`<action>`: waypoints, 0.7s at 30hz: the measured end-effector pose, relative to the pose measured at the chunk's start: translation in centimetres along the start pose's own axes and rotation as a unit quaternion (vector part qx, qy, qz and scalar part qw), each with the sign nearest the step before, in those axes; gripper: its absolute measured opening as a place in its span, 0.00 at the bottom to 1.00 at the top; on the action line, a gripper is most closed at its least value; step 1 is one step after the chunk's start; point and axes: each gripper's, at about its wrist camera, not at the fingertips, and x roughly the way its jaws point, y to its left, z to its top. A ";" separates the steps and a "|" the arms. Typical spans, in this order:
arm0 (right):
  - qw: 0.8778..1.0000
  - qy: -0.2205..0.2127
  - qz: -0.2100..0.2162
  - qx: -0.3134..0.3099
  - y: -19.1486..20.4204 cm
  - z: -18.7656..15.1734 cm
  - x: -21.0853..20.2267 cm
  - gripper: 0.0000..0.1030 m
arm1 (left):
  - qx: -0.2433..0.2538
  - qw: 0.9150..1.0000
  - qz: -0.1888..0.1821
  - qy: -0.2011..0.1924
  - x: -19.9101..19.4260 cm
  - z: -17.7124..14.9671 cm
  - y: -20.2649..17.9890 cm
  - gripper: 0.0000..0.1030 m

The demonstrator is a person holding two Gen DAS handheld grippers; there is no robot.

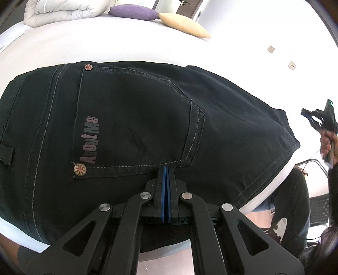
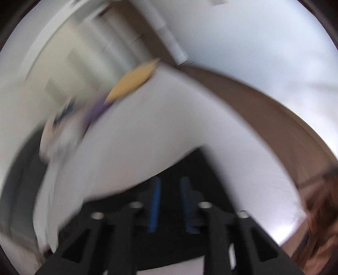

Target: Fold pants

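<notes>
Dark pants (image 1: 135, 118) lie folded on the white bed (image 1: 105, 42), back pocket with "AboutMe" print and round studs facing up. My left gripper (image 1: 166, 169) is shut, its blue pads pressed together just below the pocket's lower seam; no cloth shows between them. My right gripper shows at the far right of the left wrist view (image 1: 316, 118), lifted off the bed past the pants' right edge. In the blurred right wrist view my right gripper (image 2: 170, 182) is open, with dark pants cloth (image 2: 190, 160) below its blue pads.
A purple pillow (image 1: 133, 11), a tan pillow (image 1: 183, 25) and a folded white duvet (image 1: 63, 10) sit at the far side of the bed. The bed's near edge runs under my left gripper. A dark chair (image 1: 319, 207) stands to the right.
</notes>
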 end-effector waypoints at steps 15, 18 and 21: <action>0.996 0.062 -0.047 0.052 -1.4 0.8 14.8 0.00 | -0.004 1.000 -0.004 -0.007 0.1 -0.4 0.0 0.00; 0.986 -0.005 -0.154 0.063 -2.3 1.2 12.1 0.00 | -0.003 1.000 -0.003 -0.010 -0.2 -0.5 0.3 0.00; 0.990 -0.025 -0.118 0.072 -1.0 -0.5 9.1 0.07 | -0.005 1.000 -0.004 -0.013 -0.3 -0.6 0.2 0.00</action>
